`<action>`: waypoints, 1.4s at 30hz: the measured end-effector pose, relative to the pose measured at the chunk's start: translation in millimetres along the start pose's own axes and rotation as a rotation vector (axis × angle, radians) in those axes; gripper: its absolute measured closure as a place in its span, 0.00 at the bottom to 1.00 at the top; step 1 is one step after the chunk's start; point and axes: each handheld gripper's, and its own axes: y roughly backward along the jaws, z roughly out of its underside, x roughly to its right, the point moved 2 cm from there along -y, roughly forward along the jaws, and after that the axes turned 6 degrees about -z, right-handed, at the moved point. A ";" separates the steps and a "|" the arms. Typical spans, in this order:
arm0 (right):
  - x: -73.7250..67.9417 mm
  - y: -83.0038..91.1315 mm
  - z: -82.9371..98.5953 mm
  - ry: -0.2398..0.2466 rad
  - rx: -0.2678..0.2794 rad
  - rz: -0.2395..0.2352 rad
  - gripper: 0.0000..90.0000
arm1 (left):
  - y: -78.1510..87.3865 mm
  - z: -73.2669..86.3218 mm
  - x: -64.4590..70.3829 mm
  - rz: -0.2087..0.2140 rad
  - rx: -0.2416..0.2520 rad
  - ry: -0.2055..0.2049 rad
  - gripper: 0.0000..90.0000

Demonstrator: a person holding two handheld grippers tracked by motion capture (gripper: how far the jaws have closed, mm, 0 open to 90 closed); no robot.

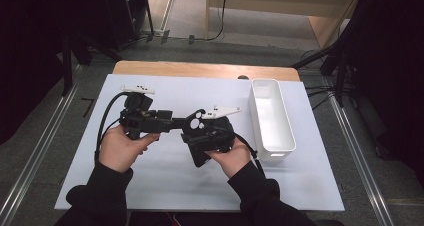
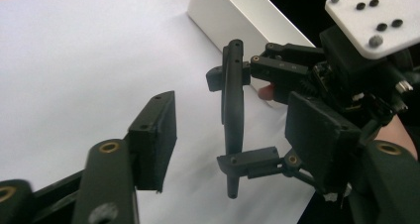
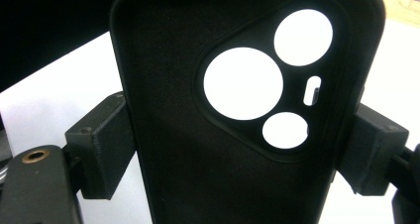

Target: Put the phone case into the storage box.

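Observation:
A black phone case (image 3: pixel 173 135) with round camera cutouts stands upright between the two jaws of my right gripper (image 3: pixel 237 152), which is shut on its side edges. In the high view the case (image 1: pixel 198 156) is held above the middle of the white board (image 1: pixel 165 178) by the right gripper (image 1: pixel 207 136). My left gripper (image 1: pixel 181 122) points right toward it. In the left gripper view the case (image 2: pixel 233 110) shows edge-on. It sits in the gap of the open left gripper (image 2: pixel 237 127), whose jaws stand on either side and apart from it.
A long white bin (image 1: pixel 272 118) lies on the board's right side, close behind the right gripper, and looks empty; its wall (image 2: pixel 223 11) is also in the left gripper view. A wooden table edge (image 1: pixel 200 68) runs along the back. Cables trail from both grippers.

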 end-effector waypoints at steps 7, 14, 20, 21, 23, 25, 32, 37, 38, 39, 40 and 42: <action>5.3 4.6 -1.4 -0.004 0.003 -0.003 0.14 | 0.8 2.8 -3.5 0.032 0.001 -0.053 0.36; 10.7 11.6 -4.7 0.004 0.016 -0.030 0.14 | 1.3 5.9 -8.0 0.070 0.003 -0.116 0.36; 14.6 19.7 -9.1 0.023 0.029 -0.071 0.14 | 0.7 9.3 -13.2 0.125 0.027 -0.156 0.36; 15.5 20.8 -9.7 0.031 0.030 -0.081 0.14 | 0.2 10.5 -13.7 0.133 0.026 -0.162 0.36; 17.1 23.5 -10.7 0.044 0.023 -0.093 0.14 | -1.1 13.1 -15.0 0.144 0.025 -0.188 0.36; 18.8 26.0 -11.7 0.051 0.023 -0.109 0.14 | -3.6 15.1 -17.1 0.148 0.021 -0.199 0.31; 21.5 30.6 -13.2 0.071 0.004 -0.146 0.14 | -12.9 22.5 -23.7 0.152 0.003 -0.233 0.31; 22.7 32.6 -13.5 0.099 -0.009 -0.172 0.14 | -19.6 28.5 -24.5 0.122 -0.006 -0.285 0.30; 22.7 33.1 -13.5 0.103 -0.011 -0.179 0.14 | -21.1 29.7 -24.5 0.124 -0.006 -0.289 0.29; 22.7 33.7 -13.6 0.104 -0.011 -0.182 0.14 | -22.4 31.1 -24.9 0.122 -0.008 -0.290 0.28; 23.0 34.1 -13.6 0.107 -0.011 -0.184 0.14 | -24.3 32.7 -25.2 0.123 -0.010 -0.284 0.28; 24.1 35.2 -13.8 0.106 -0.011 -0.184 0.14 | -27.6 36.2 -26.0 0.124 -0.019 -0.284 0.28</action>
